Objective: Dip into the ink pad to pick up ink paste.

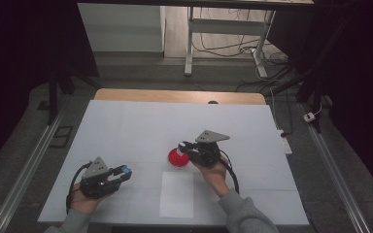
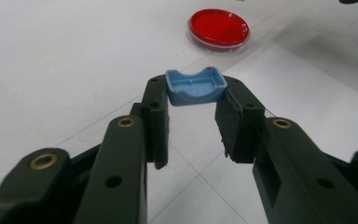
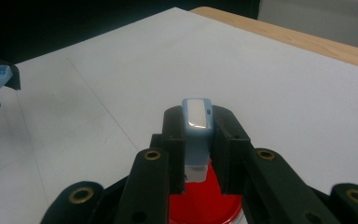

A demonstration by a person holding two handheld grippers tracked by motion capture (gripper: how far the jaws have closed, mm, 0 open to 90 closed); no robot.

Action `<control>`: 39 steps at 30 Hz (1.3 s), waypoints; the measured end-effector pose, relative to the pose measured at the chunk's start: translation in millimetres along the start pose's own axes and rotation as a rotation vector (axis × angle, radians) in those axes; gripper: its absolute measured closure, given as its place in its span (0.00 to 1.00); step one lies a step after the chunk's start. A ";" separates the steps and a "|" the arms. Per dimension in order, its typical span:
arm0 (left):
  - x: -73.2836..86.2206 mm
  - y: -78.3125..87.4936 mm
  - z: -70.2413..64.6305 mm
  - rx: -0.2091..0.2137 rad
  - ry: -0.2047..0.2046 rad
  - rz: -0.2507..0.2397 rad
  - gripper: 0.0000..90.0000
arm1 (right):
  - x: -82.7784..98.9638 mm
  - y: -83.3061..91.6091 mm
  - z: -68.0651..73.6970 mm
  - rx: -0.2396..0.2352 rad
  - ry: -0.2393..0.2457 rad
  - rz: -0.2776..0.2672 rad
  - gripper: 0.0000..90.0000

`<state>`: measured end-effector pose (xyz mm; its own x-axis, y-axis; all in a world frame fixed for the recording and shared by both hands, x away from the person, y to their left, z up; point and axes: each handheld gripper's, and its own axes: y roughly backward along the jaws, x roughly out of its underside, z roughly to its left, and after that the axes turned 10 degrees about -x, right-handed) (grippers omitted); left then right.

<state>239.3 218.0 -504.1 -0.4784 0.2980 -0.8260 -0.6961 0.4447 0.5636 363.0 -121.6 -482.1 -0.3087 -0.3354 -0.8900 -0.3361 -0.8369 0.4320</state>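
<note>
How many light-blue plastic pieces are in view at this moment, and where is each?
2. One open blue tray-like piece is clamped in the left gripper. One narrow blue-and-white piece is clamped in the right gripper, above the red dish. Others may be hidden.

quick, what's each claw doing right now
Left claw: closed on a blue cap.
Right claw: closed on a blue-and-white case above the red dish.

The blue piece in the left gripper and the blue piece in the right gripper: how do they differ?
The left gripper's blue piece is a wide, open tray shape with its hollow side showing; the right gripper's blue piece is narrow, with a glossy white face. The left one is held over the bare white table; the right one hangs over the red dish. Both are light blue and clamped between black jaws.
</note>
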 end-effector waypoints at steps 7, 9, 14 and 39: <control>0.2 0.2 0.1 -0.002 0.000 -0.001 0.72 | -2.0 6.7 0.1 -0.003 -0.004 -0.019 0.84; 0.2 0.2 0.3 -0.002 0.001 -0.001 0.72 | -2.2 8.6 0.3 -0.007 -0.005 -0.023 0.84; 0.5 0.4 0.9 -0.003 0.002 -0.001 0.72 | -3.1 13.8 0.6 -0.011 -0.001 -0.034 0.84; 0.7 1.2 2.2 -0.007 0.003 -0.003 0.72 | -2.2 42.4 3.6 -0.027 -0.023 -0.082 0.84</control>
<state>239.2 220.7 -504.0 -0.4779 0.2936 -0.8279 -0.7012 0.4402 0.5609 346.2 -154.8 -461.3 -0.3017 -0.2558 -0.9184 -0.3374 -0.8724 0.3538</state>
